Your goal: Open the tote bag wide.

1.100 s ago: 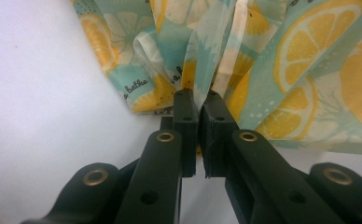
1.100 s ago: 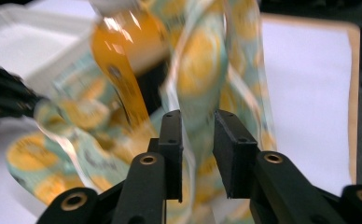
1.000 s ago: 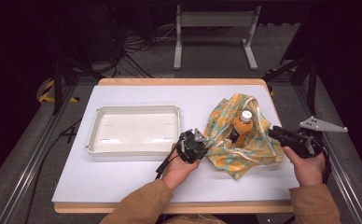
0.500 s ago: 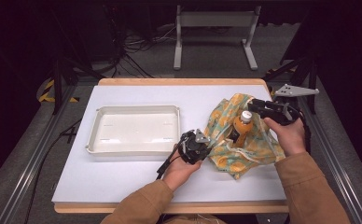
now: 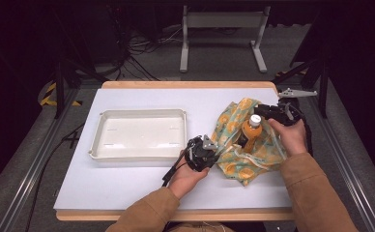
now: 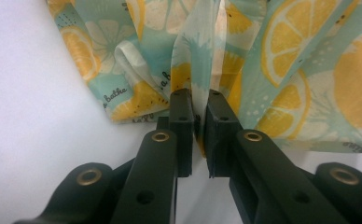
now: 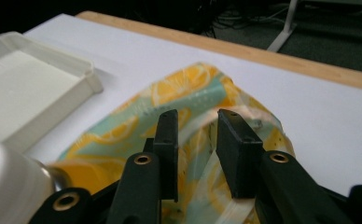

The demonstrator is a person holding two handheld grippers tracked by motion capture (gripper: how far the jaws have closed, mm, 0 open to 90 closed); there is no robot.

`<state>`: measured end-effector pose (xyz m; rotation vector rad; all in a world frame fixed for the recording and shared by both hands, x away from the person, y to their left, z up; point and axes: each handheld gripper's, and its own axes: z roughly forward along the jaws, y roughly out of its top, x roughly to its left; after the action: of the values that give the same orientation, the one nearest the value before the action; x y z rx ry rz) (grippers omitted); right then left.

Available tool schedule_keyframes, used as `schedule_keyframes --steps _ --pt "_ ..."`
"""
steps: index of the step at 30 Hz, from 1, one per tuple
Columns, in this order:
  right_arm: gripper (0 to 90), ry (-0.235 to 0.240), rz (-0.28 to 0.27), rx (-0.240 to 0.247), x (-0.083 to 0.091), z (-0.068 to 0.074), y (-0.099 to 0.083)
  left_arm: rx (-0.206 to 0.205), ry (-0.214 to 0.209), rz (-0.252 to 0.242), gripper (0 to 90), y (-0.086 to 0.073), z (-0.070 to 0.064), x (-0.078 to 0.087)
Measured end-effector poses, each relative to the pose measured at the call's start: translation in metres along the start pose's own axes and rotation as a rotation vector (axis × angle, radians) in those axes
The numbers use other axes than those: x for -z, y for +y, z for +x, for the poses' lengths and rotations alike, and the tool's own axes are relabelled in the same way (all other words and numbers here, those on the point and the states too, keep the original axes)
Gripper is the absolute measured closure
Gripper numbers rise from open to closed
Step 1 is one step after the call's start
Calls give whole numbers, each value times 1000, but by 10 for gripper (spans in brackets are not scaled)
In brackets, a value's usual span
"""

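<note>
A drawstring bag (image 5: 234, 164) of lemon-print cloth lies crumpled at the table's right. An orange bottle (image 5: 248, 135) with a white cap stands upright in it. My left gripper (image 5: 215, 151) is at the bag's left edge. In the left gripper view it (image 6: 200, 95) is shut on a fold of the cloth (image 6: 286, 56). My right gripper (image 5: 265, 112) hovers at the bag's far side, just right of the cap. In the right gripper view it (image 7: 198, 116) stands open above the cloth (image 7: 188, 88), with the cap (image 7: 6, 186) at the lower left.
A white tray (image 5: 137, 116) sits left of the bag, with nothing in it; it also appears in the right gripper view (image 7: 25, 79). The white tabletop (image 5: 127, 188) has a wooden far edge (image 7: 272, 51). Metal rails run along both sides.
My right gripper has travelled from the table's right edge forward and left to the bag's far side beside the bottle cap. The left gripper has kept its hold in place.
</note>
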<state>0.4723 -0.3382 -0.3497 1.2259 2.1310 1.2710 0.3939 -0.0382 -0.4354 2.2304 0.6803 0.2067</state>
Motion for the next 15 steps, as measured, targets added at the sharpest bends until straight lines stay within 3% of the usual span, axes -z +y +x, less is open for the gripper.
schedule_keyframes --steps 7,15 --pt "682 -35 69 -4 -10 -7 -26 -7 8 9 815 -2 0 0" --pt "665 -62 131 -18 -16 -15 -52 12 10 23 804 -6 2 -1"
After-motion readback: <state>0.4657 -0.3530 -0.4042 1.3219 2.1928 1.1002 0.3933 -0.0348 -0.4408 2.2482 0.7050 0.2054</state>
